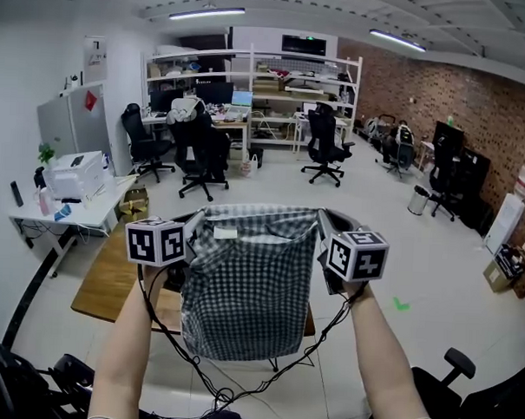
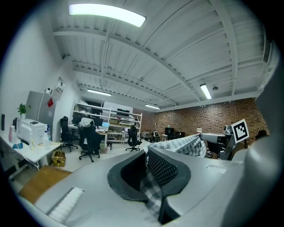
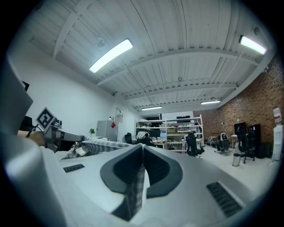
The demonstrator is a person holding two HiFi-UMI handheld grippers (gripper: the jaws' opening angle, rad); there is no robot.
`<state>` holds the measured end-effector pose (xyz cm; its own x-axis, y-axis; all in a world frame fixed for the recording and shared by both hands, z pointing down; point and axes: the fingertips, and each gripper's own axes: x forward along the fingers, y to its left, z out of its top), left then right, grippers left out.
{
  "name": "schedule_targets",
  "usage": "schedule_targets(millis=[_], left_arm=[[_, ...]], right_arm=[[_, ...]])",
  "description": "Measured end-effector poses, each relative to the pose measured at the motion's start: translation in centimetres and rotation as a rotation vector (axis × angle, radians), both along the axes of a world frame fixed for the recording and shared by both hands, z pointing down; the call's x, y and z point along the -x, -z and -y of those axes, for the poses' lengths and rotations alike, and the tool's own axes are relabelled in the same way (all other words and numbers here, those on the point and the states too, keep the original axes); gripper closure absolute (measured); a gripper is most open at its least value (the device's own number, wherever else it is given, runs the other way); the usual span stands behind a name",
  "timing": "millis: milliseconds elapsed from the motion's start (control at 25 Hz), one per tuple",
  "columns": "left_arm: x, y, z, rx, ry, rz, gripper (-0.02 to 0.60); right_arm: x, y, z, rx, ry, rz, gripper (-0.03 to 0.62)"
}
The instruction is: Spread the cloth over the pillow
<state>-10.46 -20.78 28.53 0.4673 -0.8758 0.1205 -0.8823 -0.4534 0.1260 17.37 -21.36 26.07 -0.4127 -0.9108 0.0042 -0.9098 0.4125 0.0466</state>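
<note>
Checked cloth (image 1: 250, 286) hangs spread at frame center, overlapping the wooden table (image 1: 107, 280) at lower left. Left gripper (image 1: 192, 225) is clamped on its upper-left corner, and right gripper (image 1: 324, 224) on its upper-right corner.

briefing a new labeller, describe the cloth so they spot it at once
Start at the wooden table low in the head view. Above it the cloth hangs between the left tool and right tool, each shut on a top corner. Nothing else nearby is grey-and-white checked.
</note>
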Motion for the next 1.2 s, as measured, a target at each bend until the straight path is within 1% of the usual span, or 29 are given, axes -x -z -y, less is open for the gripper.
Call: schedule_targets(millis=[120,280,440,560,960,1200], left_arm=[[0.5,0.0,0.9,0.002,0.011,-0.016,0.557],[1.0,-0.7,3.4,0.011,0.019,-0.032,0.557],[1.8,-1.4,6.8,0.023,0.026,-0.039,0.557],[2.3,-1.6,9.8,0.027,0.016,-0.056,0.557],[3.9,-1.5,18.9,0.05,-0.015,-0.064,0.557],[5.3,-2.6,23.8,0.101,-0.013,-0.088,0.557]], right_arm=[[0.5,0.0,1.1,0.0,0.002,-0.001,0.568],[1.0,-0.5,3.7,0.015,-0.014,-0.008,0.568],[1.7,-1.0,6.7,0.02,-0.029,-0.016,0.568],[2.3,-1.1,9.3,0.02,-0.039,-0.024,0.568],[3.8,-0.5,17.7,0.023,-0.088,-0.03,0.568],[5.4,-0.7,22.5,0.042,-0.111,-0.055,0.568]])
